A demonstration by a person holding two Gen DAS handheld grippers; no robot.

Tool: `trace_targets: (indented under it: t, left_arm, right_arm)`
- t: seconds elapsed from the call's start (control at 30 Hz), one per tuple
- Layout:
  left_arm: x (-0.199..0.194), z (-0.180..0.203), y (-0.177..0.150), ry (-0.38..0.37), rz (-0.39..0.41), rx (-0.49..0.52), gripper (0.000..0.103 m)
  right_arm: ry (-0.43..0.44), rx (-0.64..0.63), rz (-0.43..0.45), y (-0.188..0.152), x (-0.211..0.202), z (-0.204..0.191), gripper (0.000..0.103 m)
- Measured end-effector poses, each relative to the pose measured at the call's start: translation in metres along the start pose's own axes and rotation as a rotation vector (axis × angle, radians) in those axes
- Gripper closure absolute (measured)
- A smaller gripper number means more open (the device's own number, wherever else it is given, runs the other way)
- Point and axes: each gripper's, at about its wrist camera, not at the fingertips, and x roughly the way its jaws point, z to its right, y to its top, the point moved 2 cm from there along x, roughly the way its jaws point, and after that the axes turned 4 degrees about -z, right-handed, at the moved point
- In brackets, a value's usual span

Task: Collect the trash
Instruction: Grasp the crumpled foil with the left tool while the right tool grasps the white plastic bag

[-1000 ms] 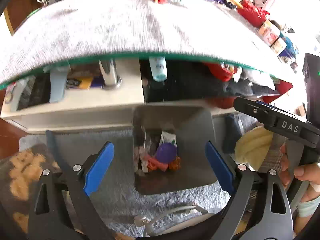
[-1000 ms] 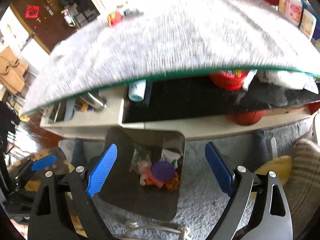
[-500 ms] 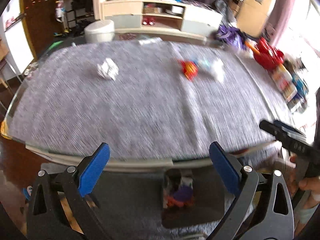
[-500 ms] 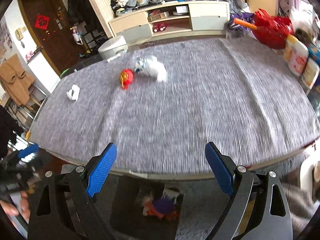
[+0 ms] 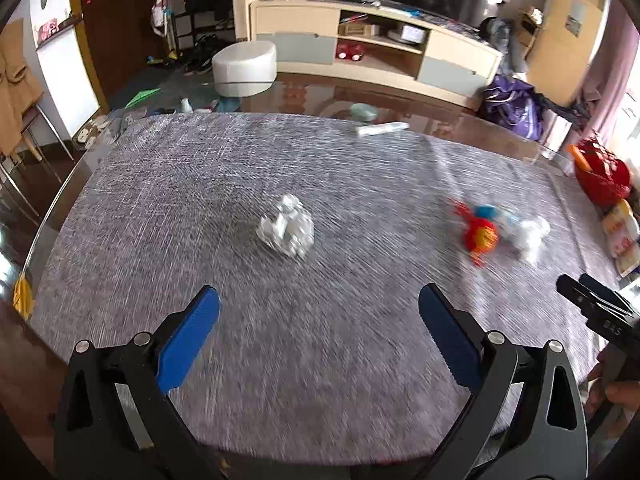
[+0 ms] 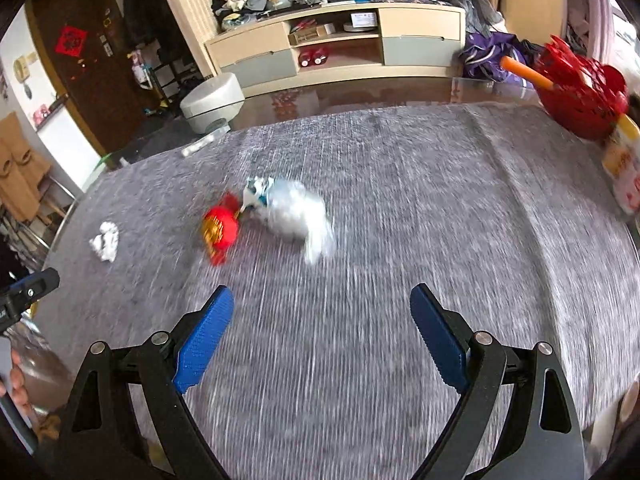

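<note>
A crumpled white paper ball (image 5: pixel 287 227) lies on the grey tablecloth (image 5: pixel 320 360), ahead of my open, empty left gripper (image 5: pixel 318 340); it also shows at far left in the right wrist view (image 6: pixel 105 241). A red and gold wrapper (image 6: pixel 220 229) (image 5: pixel 480 238) and a white crumpled piece with a blue scrap (image 6: pixel 298 212) (image 5: pixel 524 234) lie together, ahead of my open, empty right gripper (image 6: pixel 322 340). Both grippers hover above the table's near part. The trash bin is out of view.
A red basket (image 6: pixel 580 84) and white bottles (image 6: pixel 622 176) stand at the table's right edge. A white tube (image 5: pixel 382 129) lies on the bare glass at the far edge. A TV cabinet (image 5: pixel 372 52) and white stool (image 5: pixel 244 68) stand beyond.
Both grippers have risen from over the floor bin under the table to above the tabletop and tilted forward. The trash on the cloth now lies nearer. Both stay open.
</note>
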Motion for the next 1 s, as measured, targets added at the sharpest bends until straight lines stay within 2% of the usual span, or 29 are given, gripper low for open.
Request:
trace_targets:
  t: [0.27,0.3,0.4,0.47,0.6,0.63,0.73,0.83,1.0]
  left_arm:
    - [0.049,-0.011,0.026,0.057,-0.037,0.019,0.008]
    - [0.055,-0.012,0.029,0.063,-0.039,0.02,0.008]
    - [0.066,-0.016,0.035,0.067,-0.042,0.018,0.009]
    - [0.071,-0.017,0.038,0.064,-0.041,0.022,0.013]
    - [0.08,-0.017,0.04,0.035,-0.061,0.023,0.049]
    - [0.081,-0.017,0.039,0.026,-0.067,0.024,0.06]
    - [0.082,-0.016,0.037,0.008,-0.066,0.023,0.077]
    - [0.074,-0.013,0.032,-0.018,-0.063,0.02,0.085]
    - [0.047,0.002,0.019,-0.055,-0.044,0.05,0.088]
  right_arm:
    - [-0.017,-0.016,0.03,0.027,0.029,0.002,0.015]
    - [-0.018,-0.016,0.029,0.029,0.03,0.003,0.018]
    - [-0.017,-0.017,0.017,0.032,0.038,0.004,0.034]
    - [-0.004,-0.02,0.005,0.033,0.044,0.004,0.044]
    - [0.019,-0.035,-0.014,0.032,0.051,0.001,0.063]
    - [0.023,-0.038,-0.019,0.032,0.051,0.001,0.071]
    - [0.031,-0.039,-0.023,0.029,0.05,-0.001,0.079]
    - [0.041,-0.042,-0.012,0.024,0.039,-0.002,0.081]
    - [0.03,-0.059,0.016,0.014,0.012,-0.006,0.083]
